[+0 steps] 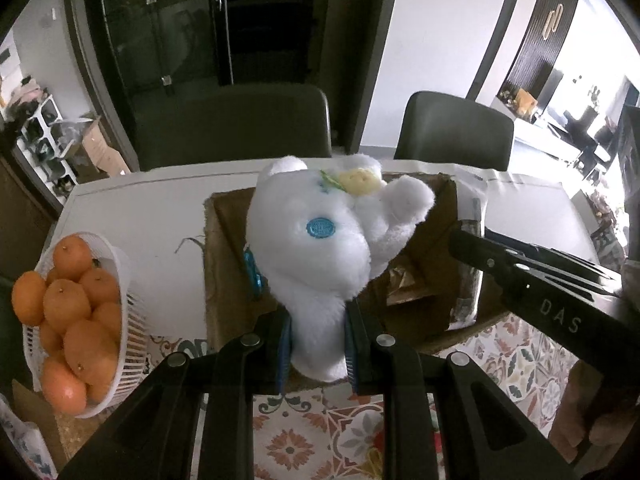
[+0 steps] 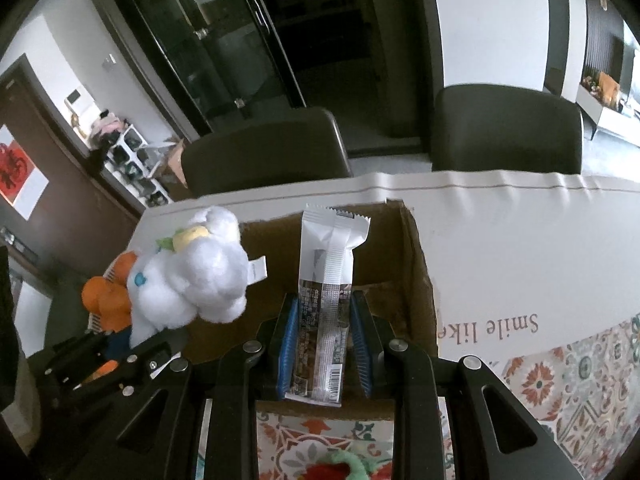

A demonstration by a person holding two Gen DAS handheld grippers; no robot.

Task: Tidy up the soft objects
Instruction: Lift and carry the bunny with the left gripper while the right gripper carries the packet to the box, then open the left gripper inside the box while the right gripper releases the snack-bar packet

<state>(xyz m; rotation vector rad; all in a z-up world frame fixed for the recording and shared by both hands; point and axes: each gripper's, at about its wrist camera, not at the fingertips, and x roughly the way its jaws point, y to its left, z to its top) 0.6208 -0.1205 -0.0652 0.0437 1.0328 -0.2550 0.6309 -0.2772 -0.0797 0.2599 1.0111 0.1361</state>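
My left gripper [image 1: 318, 350] is shut on a white plush toy [image 1: 320, 240] with blue eyes and a yellow tuft, held by its lower end above a brown cardboard box [image 1: 224, 280]. The toy also shows in the right wrist view [image 2: 192, 276], at the box's left side. My right gripper [image 2: 326, 350] is shut on a long white and brown snack packet [image 2: 326, 292], held upright over the cardboard box [image 2: 416, 280]. The right gripper also shows in the left wrist view [image 1: 464, 240] at the box's right wall.
A white basket [image 1: 124, 336] of oranges [image 1: 68, 304] stands left of the box. The table [image 2: 520, 248] has a white cloth with a patterned border. Two dark chairs [image 1: 248, 124] stand behind it. A red and green soft thing [image 2: 344, 468] lies at the near edge.
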